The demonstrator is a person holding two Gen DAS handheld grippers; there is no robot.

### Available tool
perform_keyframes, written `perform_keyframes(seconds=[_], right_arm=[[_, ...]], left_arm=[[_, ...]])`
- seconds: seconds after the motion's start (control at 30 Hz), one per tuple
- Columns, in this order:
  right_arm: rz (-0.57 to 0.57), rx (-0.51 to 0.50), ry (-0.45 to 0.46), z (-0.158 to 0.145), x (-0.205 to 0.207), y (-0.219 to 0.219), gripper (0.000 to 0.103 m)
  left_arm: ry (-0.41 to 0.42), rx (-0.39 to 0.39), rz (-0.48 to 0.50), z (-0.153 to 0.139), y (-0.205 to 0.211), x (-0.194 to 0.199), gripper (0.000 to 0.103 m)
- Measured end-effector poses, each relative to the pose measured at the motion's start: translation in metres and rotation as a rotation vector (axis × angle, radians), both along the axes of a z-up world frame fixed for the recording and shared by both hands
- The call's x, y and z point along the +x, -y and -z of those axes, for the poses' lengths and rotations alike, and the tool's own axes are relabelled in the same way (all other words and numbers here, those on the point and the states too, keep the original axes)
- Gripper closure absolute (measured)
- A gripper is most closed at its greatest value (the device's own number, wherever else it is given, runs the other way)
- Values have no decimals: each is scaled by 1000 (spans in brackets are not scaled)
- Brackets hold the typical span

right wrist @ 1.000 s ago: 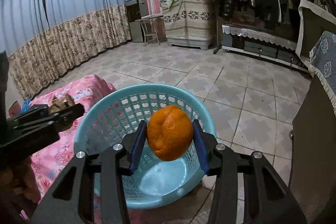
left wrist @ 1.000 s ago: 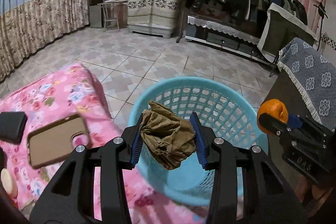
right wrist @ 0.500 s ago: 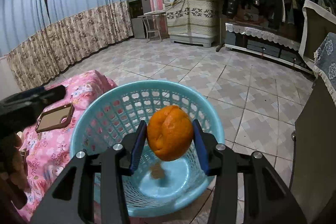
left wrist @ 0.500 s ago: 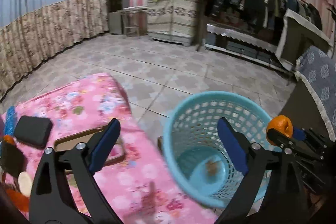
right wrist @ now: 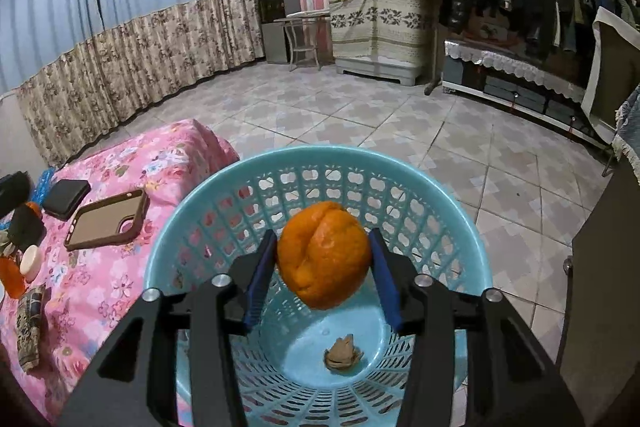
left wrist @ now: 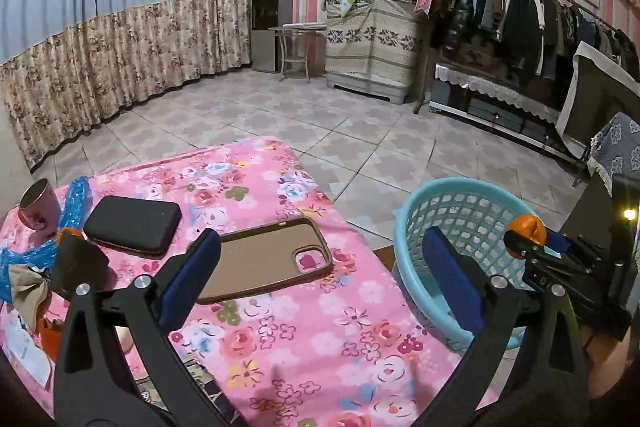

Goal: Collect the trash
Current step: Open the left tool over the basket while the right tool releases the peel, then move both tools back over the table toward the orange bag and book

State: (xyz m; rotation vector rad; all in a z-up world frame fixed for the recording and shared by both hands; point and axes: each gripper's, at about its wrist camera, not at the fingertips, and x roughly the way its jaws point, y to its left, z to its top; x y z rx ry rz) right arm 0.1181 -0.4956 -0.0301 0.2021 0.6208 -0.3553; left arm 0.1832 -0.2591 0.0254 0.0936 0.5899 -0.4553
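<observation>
My right gripper [right wrist: 324,275] is shut on an orange peel ball [right wrist: 323,254] and holds it above the light blue basket [right wrist: 188,211]. A crumpled brown paper [right wrist: 342,358] lies on the basket's bottom. My left gripper [left wrist: 320,279] is open and empty above the pink flowered tablecloth [left wrist: 256,171]. In the left wrist view the basket [left wrist: 416,211] stands to the right of the table, with the right gripper [left wrist: 524,241] and the orange ball [left wrist: 527,227] over its far rim.
On the table lie a brown phone case [left wrist: 260,263], a black wallet [left wrist: 132,225], a pink mug [left wrist: 38,205], blue wrapping [left wrist: 76,197] and small scraps at the left [left wrist: 26,283]. Tiled floor, a clothes rack [left wrist: 520,11] and a dark cabinet [right wrist: 600,287] surround.
My left gripper opened and dropped the brown paper into the basket, then swung left over the table. My right gripper stayed over the basket, holding the orange ball.
</observation>
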Motion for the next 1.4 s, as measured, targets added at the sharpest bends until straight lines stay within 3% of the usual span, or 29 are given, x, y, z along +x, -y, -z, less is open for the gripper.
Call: perform_keyframes(seconds=[0.03, 0.07, 0.3, 0.4, 0.7, 0.87, 1.07, 1.4], right_arm=[[11, -16, 14, -3, -3, -3, 23], [15, -30, 23, -6, -6, -5, 21], [-48, -66, 47, -31, -26, -40, 19], [-78, -57, 78, -41, -40, -65, 12], [-243, -30, 63, -42, -43, -161, 11], [-335, -43, -6, -26, -30, -215, 11], [-358, -43, -56, 2, -22, -249, 11], [-382, 52, -135, 30, -20, -248, 13]], left_arm=[[4, 0, -1, -2, -1, 0, 6], [13, 0, -5, -4, -3, -1, 6], [33, -9, -40, -17, -32, -10, 6], [58, 0, -73, -24, -57, -20, 6], [69, 33, -214, -29, -160, -49, 5], [49, 72, -328, -13, -219, -55, 5], [13, 80, -425, 12, -270, -60, 5], [-59, 58, -464, 64, -267, -68, 5]])
